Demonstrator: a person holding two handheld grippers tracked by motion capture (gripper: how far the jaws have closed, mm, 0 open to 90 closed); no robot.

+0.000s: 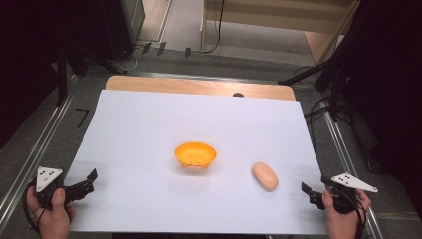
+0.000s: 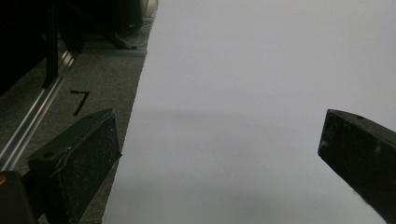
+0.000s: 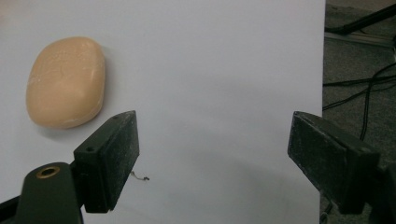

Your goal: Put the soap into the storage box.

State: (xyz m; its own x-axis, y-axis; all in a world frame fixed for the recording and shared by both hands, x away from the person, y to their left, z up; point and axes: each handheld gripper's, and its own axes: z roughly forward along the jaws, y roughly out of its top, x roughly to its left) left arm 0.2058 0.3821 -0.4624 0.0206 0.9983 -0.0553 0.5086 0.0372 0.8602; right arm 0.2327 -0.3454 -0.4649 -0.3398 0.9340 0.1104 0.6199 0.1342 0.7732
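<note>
The peach-coloured bread roll [image 1: 264, 176] lies flat on the white sheet [image 1: 149, 124] near its right edge, toward the near right corner, well apart from the orange bowl [image 1: 195, 155] that sits around the middle of the sheet. We judge the step in hand to be picking up the roll: our right gripper [image 1: 307, 191] waits just beyond the sheet's right edge with its jaws standing wide and nothing between them, so we should swing it left until the roll sits squarely between both pads, span its short width, and close gently, since it looks soft. Our left gripper [image 1: 89, 180] rests at the sheet's left edge near the near corner, jaws also wide and empty, and we would leave it there.
</note>
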